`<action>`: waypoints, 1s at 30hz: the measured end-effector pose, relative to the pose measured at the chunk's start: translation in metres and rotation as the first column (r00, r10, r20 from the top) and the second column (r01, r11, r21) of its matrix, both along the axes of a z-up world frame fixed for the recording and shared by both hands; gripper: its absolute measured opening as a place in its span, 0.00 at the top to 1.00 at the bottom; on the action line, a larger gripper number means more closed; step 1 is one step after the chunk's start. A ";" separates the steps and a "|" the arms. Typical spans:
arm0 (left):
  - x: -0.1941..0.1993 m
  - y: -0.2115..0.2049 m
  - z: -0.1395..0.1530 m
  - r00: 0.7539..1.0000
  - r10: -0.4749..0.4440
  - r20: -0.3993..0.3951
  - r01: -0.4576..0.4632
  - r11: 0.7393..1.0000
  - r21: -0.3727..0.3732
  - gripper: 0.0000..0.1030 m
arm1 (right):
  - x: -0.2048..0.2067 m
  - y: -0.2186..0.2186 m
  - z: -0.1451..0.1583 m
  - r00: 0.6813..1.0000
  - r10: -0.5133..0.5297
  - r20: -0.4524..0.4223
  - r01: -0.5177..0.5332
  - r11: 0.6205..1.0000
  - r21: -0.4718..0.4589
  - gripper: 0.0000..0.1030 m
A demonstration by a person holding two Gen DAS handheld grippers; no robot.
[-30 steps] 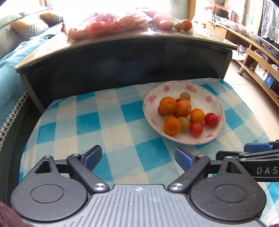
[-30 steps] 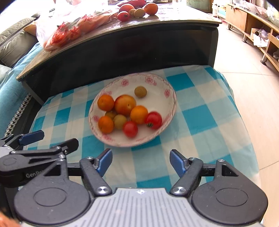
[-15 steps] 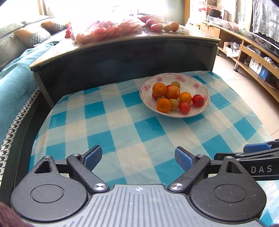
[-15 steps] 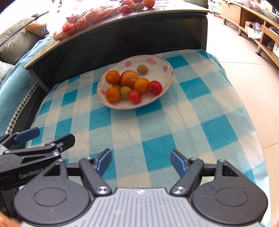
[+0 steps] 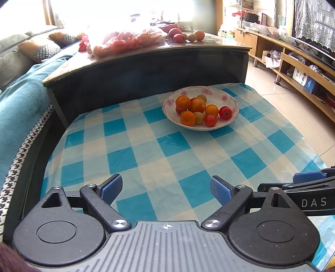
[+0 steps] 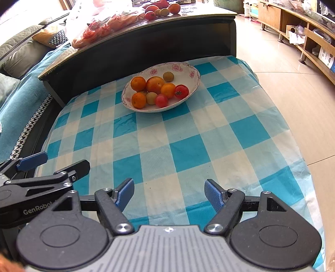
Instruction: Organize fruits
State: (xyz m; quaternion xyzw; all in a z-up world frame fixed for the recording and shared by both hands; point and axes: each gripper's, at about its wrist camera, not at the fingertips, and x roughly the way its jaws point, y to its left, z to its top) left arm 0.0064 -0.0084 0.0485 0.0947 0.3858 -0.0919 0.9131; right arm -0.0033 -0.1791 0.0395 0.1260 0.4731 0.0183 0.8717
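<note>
Glare washes out the bag (image 5: 123, 39) on the dark table's far edge; the plate (image 5: 217, 94) partly hides one fruit (image 5: 178, 110) under the pile.

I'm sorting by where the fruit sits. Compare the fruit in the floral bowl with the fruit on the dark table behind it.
The fruit in the floral bowl lies loose and uncovered; much of the fruit on the dark table sits in a clear plastic bag, with a few loose pieces beside it. The bowl rests low on the checked cloth; the table stands higher. Both groups mix orange and red pieces.
</note>
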 end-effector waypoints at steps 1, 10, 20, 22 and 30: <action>-0.002 0.000 0.000 1.000 -0.001 0.005 0.001 1.000 0.004 0.09 | -0.002 0.000 0.000 1.000 0.001 0.000 -0.001 1.000 -0.001 0.26; -0.020 0.004 0.005 0.999 -0.004 0.039 0.003 1.000 0.010 0.09 | -0.017 0.006 0.003 1.000 0.011 0.011 -0.011 1.000 -0.003 0.26; -0.042 0.005 -0.001 0.999 -0.008 0.033 0.007 0.999 0.032 0.09 | -0.039 0.011 0.003 1.000 0.016 0.013 -0.015 1.000 -0.019 0.26; -0.044 0.006 -0.002 0.999 -0.002 0.033 0.001 0.999 0.044 0.09 | -0.043 0.014 0.000 1.000 0.021 0.003 -0.021 0.999 -0.029 0.26; -0.050 0.012 0.000 0.999 0.012 0.045 -0.013 0.999 0.037 0.10 | -0.051 0.025 0.001 0.998 0.058 0.005 -0.057 0.998 -0.040 0.27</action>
